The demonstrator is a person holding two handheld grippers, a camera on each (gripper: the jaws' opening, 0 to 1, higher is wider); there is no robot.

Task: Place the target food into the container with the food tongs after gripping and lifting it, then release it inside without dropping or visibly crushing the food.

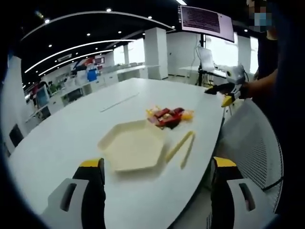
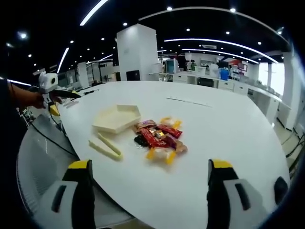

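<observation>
Nothing is done yet: the pale-yellow plastic tongs (image 2: 106, 146) lie untouched on the white table (image 2: 228, 129) beside the empty cream hexagonal tray (image 1: 132, 145), wrapped snacks (image 2: 158, 137) piled nearby, both grippers' jaws apart and empty.

Rows of small ceiling spotlights (image 2: 169, 8) and curved light strips (image 1: 71, 50) brighten a large office, while windows (image 1: 136, 51) at the far wall blow out to white. The white table (image 2: 228, 129) reflects soft, even light, with only faint shadows beneath the objects on it. Fisheye distortion bends straight lines near the edges, and both views are mildly soft overall.
</observation>
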